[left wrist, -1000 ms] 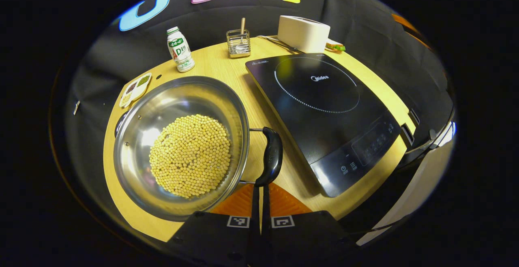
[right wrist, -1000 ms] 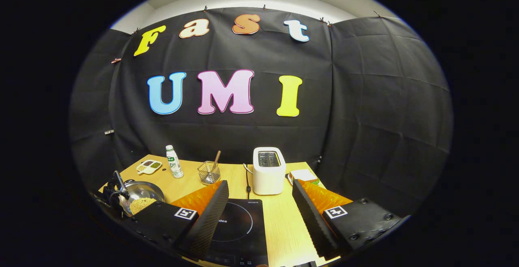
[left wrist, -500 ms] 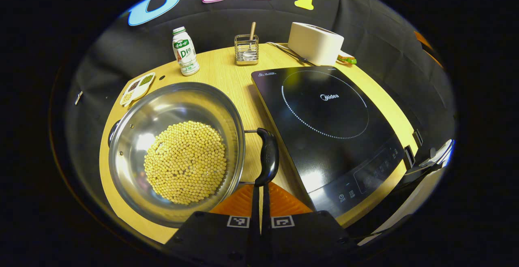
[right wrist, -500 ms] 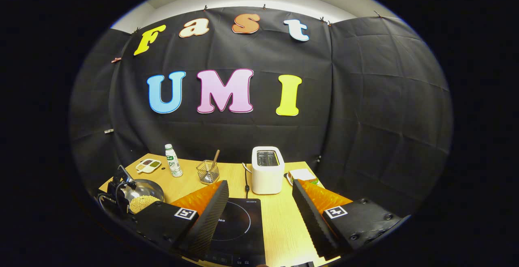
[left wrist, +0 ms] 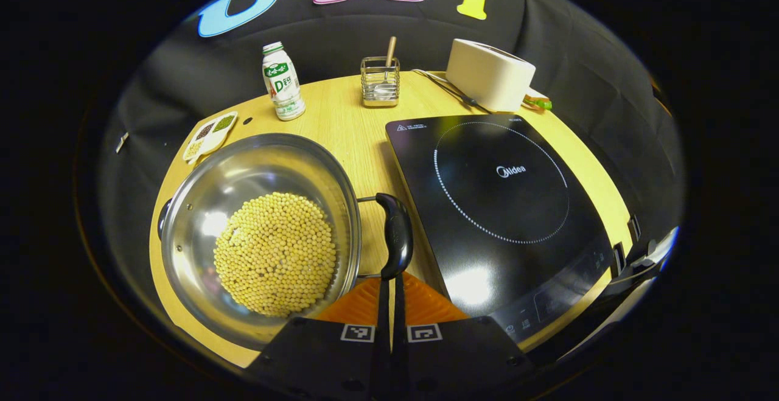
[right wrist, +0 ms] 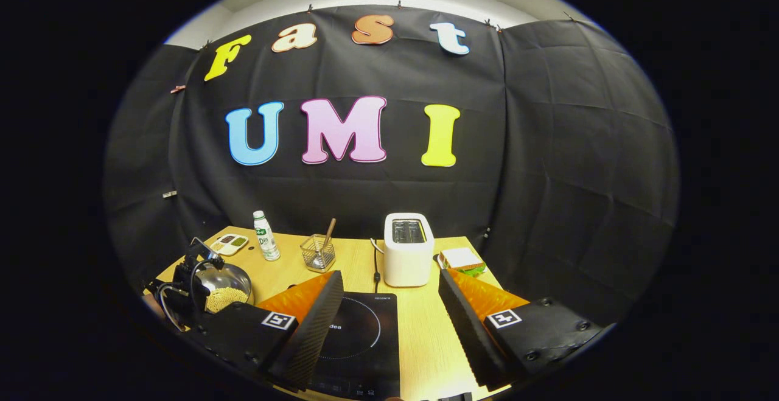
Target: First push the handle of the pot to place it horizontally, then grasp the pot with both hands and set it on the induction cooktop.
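Two closed fingers of the left gripper [left wrist: 389, 282] are kept pressed against the pot [left wrist: 258, 237] handle [left wrist: 395, 243], nudged slightly leftward beside the cooktop [left wrist: 505, 206]; push continuing. Right gripper [right wrist: 389, 303] is held open, idle.

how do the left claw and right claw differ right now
The left claw has its fingers closed together, tips at the pot handle; the right claw is spread wide open. The left sits beside the pot; the right hangs over the cooktop, holding nothing. Neither grips anything.
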Available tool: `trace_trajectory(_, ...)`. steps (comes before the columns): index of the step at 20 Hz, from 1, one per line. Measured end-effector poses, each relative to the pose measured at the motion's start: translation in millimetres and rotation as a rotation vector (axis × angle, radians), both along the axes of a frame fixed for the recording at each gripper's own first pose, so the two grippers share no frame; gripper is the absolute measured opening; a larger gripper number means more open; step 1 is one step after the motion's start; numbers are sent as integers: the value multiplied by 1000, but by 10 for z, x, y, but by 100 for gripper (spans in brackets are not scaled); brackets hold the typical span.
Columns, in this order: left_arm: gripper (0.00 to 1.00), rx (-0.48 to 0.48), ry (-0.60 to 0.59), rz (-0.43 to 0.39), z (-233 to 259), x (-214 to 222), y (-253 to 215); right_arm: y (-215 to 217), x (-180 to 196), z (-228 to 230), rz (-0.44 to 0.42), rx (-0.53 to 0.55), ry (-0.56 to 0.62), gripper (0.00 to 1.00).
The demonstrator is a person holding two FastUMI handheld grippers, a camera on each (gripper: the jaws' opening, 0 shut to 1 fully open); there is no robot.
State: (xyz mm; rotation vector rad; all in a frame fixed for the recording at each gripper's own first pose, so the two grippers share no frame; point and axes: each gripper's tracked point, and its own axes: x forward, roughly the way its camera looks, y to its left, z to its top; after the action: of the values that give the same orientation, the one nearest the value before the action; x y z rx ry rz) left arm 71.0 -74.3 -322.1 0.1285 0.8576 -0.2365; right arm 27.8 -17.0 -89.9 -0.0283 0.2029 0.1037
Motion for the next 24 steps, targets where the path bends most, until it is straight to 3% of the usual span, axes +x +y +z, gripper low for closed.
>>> trace_trajectory(6, 5, 16, -10, 58, 31, 230, -27, -54, 148, -100, 26, 29, 28, 98)
trace_trajectory(11, 5, 40, -14, 114, 29, 358, -77, 19, 213, -233, 113, 32, 54, 98)
trace_trajectory(17, 5, -1, -57, 195, 262, 106, -162, 106, 262, -391, 205, 82, 94, 98)
trace_trajectory(21, 6, -44, -162, 278, 667, -87, -25, 107, 313, -473, 215, 81, 108, 99)
trace_trajectory(23, 11, -40, -232, 348, 900, -129, 225, 139, 335, -505, 212, 94, 121, 99)
trace_trajectory(24, 25, -51, -264, 372, 1017, -143, 315, 158, 344, -515, 209, 98, 124, 99)
